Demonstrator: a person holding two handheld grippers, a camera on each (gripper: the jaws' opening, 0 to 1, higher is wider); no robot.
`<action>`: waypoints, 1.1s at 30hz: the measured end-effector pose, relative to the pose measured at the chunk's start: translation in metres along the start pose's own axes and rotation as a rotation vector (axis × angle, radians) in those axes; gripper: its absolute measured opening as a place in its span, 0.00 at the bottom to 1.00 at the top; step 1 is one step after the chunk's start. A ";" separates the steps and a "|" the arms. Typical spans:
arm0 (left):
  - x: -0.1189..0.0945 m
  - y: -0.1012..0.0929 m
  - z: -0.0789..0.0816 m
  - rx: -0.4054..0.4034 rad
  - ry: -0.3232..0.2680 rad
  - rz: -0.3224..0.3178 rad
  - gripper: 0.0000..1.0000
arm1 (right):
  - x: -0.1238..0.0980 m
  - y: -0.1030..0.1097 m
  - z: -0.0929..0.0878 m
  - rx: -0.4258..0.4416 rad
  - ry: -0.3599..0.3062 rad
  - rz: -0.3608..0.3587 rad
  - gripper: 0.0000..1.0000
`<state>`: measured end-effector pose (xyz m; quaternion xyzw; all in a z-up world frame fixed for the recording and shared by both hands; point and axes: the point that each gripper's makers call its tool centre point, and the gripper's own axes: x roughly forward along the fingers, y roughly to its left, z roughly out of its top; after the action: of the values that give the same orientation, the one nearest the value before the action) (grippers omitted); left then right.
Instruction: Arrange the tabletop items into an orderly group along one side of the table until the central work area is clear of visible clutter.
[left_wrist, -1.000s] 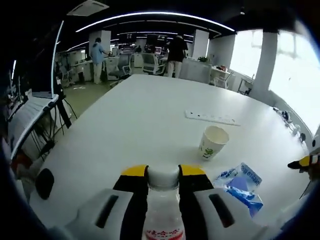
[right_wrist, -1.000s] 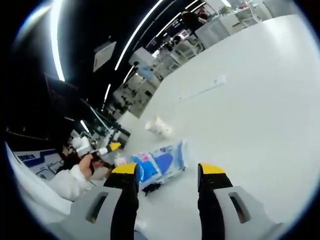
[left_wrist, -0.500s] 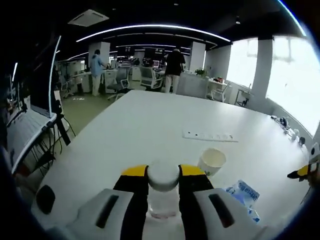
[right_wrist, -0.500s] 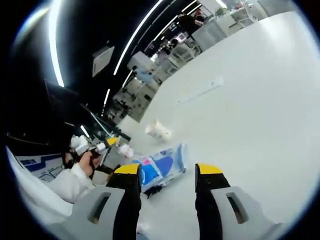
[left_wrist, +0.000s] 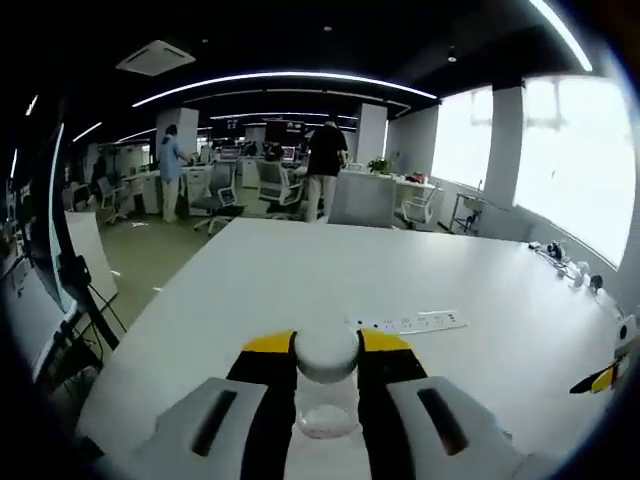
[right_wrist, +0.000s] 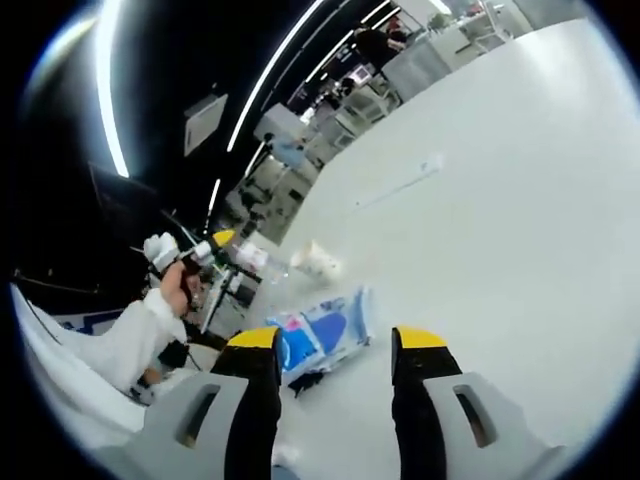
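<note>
A: Entry. Left tool (left_wrist: 327, 345) pinches the clear bottle (left_wrist: 326, 400) just under its white cap, jaws pressed against the neck, at the bottom centre of the left gripper view. Bottle is lifted clear of the desk (left_wrist: 300, 280).

B: Right tool?

A: Right tool (right_wrist: 332, 345) is spread, nothing between its jaws. Just beyond its tips, lower centre of the right gripper view, lies the blue-and-white packet (right_wrist: 322, 333); the paper cup (right_wrist: 320, 260) sits further up the frame. The left tool with the bottle appears at the left of that view, held high by a gloved hand (right_wrist: 165, 262).

B: How to do the carry well?

A: Judgement: keep the bottle upright and the pinch firm at the neck, since it hangs from a narrow hold. Lower it at the desk edge near the cup and packet, let the base touch before releasing. The white power strip (left_wrist: 405, 322) in mid-frame marks the central zone to keep free.

B: Change against the earlier frames?

A: The left gripper view has tilted upward: cup and packet, visible at lower right a second ago, have dropped out of frame, and the red label no longer shows. In the right gripper view the bottle has risen. Cup, packet and strip themselves appear unmoved.
</note>
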<state>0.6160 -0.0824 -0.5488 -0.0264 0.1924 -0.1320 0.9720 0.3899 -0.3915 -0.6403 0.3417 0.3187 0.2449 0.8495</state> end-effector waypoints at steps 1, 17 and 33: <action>0.006 -0.003 0.000 0.011 0.009 -0.008 0.20 | 0.000 0.000 -0.001 -0.002 0.003 0.001 0.43; 0.039 -0.028 -0.031 0.064 0.118 -0.062 0.20 | 0.002 -0.002 -0.010 -0.010 0.035 0.003 0.48; 0.045 -0.036 -0.052 0.075 0.169 -0.062 0.21 | 0.002 -0.010 -0.015 0.014 0.048 0.000 0.49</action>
<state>0.6273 -0.1294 -0.6095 0.0153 0.2676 -0.1710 0.9481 0.3823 -0.3904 -0.6571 0.3418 0.3405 0.2507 0.8393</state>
